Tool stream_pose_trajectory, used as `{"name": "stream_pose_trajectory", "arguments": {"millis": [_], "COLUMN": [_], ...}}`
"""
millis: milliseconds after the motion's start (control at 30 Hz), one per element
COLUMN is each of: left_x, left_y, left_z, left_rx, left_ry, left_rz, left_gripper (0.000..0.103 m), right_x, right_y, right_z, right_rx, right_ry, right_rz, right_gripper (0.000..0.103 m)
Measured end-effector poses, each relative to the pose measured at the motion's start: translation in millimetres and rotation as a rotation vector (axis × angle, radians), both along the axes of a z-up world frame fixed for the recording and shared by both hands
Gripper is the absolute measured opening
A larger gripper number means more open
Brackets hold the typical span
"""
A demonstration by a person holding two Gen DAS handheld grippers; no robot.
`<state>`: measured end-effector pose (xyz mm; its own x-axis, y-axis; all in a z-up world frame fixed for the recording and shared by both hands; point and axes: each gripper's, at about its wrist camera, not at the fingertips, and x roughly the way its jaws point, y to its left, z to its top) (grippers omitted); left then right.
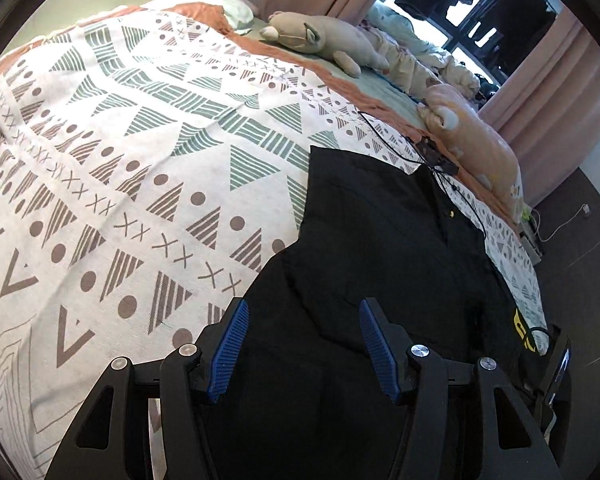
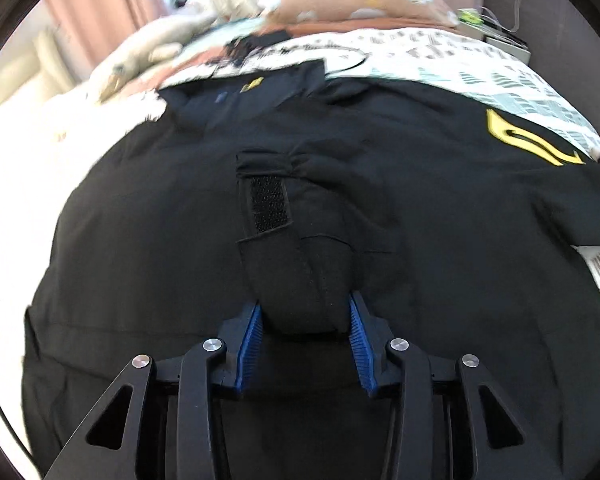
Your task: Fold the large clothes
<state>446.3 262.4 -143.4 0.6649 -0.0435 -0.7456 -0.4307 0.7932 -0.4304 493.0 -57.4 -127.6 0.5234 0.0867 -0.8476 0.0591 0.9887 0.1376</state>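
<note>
Black cloth fills most of what we see: a large black jacket with a yellow printed emblem (image 1: 380, 248) lies spread on a bed under a white bedspread patterned with green and brown triangles (image 1: 120, 128). From the left wrist view, our left gripper (image 1: 302, 346) hangs over the jacket's near left part, its blue ribbed fingers (image 1: 230, 350) standing fairly wide with only flat cloth beneath them and nothing pinched. The jacket's long axis runs away from us towards the collar, near a thin black cable (image 1: 396, 148) and a row of beige and peach plush toys (image 1: 320, 40)

From the right wrist view, our right gripper (image 2: 306, 340) sits narrower, and the jacket's sleeve cuff with a black hook-and-loop strap (image 2: 296, 248) reaches straight ahead from between its fingers (image 2: 250, 346). The cuff end lies between the pads and seems to touch them; we judge it held, though the blur leaves some doubt. This sleeve lies lengthwise over the jacket's body, so the right hand is plainly the nearer one for laying it across, while the left is placed to steady the body's edge
</note>
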Motion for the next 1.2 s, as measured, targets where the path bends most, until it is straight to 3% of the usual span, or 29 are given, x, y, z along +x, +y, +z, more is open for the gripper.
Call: {"name": "stream_pose_trajectory", "arguments": {"millis": [233, 333, 433, 600, 667, 833, 1000, 1200], "left_x": [3.3, 5.6, 7.4, 12.4, 14.9, 23.1, 28.2, 32.3], "left_y": [-12.3, -17.9, -23.2, -32.9, -36.6, -44.0, -44.4, -49.3], "left_z": [2.0, 2.2, 2.0, -0.2, -1.6, -7.7, -12.4, -15.8], "left_rx": [-0.007, 0.002, 0.016, 0.024, 0.031, 0.035, 0.044, 0.074], "left_ry": [-0.005, -0.001, 0.003, 0.013, 0.018, 0.038, 0.053, 0.075], "left_rz": [-0.019, -0.026, -0.033, -0.052, -0.057, -0.076, -0.068, -0.061], "left_gripper": [0.059, 0.059, 0.059, 0.059, 0.059, 0.059, 0.059, 0.059], "right_x": [-21.4, -35.5, -42.4, -30.9, -25.2, -3.4, 15.0, 13.4], "right_y": [-69.4, -104.6, -125.8, -129.1, -124.4, -127.7, -134.0, -138.5], "right_z": [40.2, 42.4, 29.0, 1.6, -10.9, -32.3, -36.1, -20.8], "right_rx": [-0.024, 0.082, 0.175, 0.251, 0.279, 0.329, 0.379, 0.366], "right_ry": [-0.095, -0.115, -0.067, -0.005, 0.018, 0.026, -0.015, -0.043], "right_rz": [-0.173, -0.233, -0.255, -0.230, -0.218, -0.218, -0.218, -0.225], "right_gripper": [0.042, 0.042, 0.041, 0.033, 0.023, 0.010, 0.008, 0.009]}}
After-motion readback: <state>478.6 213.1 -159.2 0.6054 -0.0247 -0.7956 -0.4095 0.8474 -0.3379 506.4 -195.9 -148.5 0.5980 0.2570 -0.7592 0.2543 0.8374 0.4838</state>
